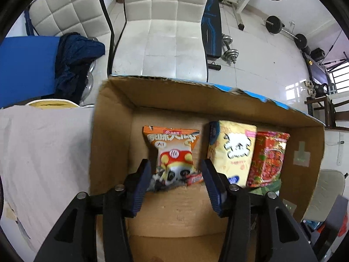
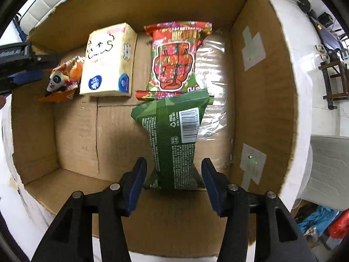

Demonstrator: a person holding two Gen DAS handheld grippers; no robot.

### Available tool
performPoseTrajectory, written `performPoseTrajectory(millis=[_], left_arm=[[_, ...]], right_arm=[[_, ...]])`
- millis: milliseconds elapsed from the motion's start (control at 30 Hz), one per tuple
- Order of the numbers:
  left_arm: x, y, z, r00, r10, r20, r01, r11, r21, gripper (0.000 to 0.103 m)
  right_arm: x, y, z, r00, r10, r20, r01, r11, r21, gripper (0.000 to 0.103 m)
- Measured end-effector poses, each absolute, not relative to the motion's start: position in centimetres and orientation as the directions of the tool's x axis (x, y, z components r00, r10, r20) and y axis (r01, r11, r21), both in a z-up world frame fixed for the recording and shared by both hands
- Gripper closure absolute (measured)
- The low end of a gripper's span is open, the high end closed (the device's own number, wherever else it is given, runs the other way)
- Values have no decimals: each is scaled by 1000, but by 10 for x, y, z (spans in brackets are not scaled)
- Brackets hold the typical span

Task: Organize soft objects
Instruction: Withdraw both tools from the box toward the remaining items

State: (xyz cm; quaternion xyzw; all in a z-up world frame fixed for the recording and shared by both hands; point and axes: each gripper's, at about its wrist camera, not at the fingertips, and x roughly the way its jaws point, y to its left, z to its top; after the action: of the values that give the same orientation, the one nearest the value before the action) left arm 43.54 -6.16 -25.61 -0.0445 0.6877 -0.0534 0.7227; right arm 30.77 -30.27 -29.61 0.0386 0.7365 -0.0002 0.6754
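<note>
A cardboard box (image 1: 165, 102) (image 2: 261, 87) holds snack packs. An orange panda pack (image 1: 173, 155) (image 2: 63, 80) lies at the box's left, its near end between the fingers of my left gripper (image 1: 175, 174), whose jaws stand apart around it; whether the pads touch it is unclear. A yellow tissue pack (image 1: 231, 150) (image 2: 109, 59) and a red pack (image 1: 269, 159) (image 2: 176, 61) lie beside it. My right gripper (image 2: 173, 174) holds a green pack (image 2: 172, 139) by its near end over the box floor, its far end overlapping the red pack.
A white cloth (image 1: 43, 152) covers the table left of the box. White padded chairs (image 1: 163, 21) stand behind, one with dark blue clothing (image 1: 74, 59). Gym weights (image 1: 231, 52) lie on the tiled floor. Clear plastic film (image 2: 213, 83) lies in the box's right side.
</note>
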Motion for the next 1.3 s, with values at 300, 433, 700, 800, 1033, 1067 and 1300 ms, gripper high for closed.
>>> performPoseTrajectory(millis=[300, 433, 700, 800, 1033, 1067, 1300], left_arm=[[369, -49, -204, 166, -140, -976, 15, 990, -140, 54], [331, -45, -186, 201, -149, -968, 8, 989, -151, 46], [272, -48, -152, 303, -100, -948, 22, 995, -98, 4], [252, -50, -139, 339, -93, -936, 27, 996, -89, 2], [214, -50, -100, 439, -72, -896, 29, 997, -66, 0], [209, -50, -93, 453, -73, -889, 29, 997, -67, 0], [186, -44, -63, 515, -76, -854, 25, 997, -74, 0]], right_arm=[[293, -293, -254, -13, 25, -1000, 36, 999, 25, 44], [270, -289, -229, 25, 24, -999, 32, 999, 25, 44], [226, -280, -187, 111, 43, -993, 25, 999, 46, 16], [209, -280, -170, 149, 34, -988, 28, 999, 38, 7], [176, -282, -125, 267, -1, -964, 45, 999, 12, 3], [172, -282, -118, 281, -5, -960, 44, 999, 8, 3], [148, -283, -73, 366, -8, -931, 51, 999, 12, 3]])
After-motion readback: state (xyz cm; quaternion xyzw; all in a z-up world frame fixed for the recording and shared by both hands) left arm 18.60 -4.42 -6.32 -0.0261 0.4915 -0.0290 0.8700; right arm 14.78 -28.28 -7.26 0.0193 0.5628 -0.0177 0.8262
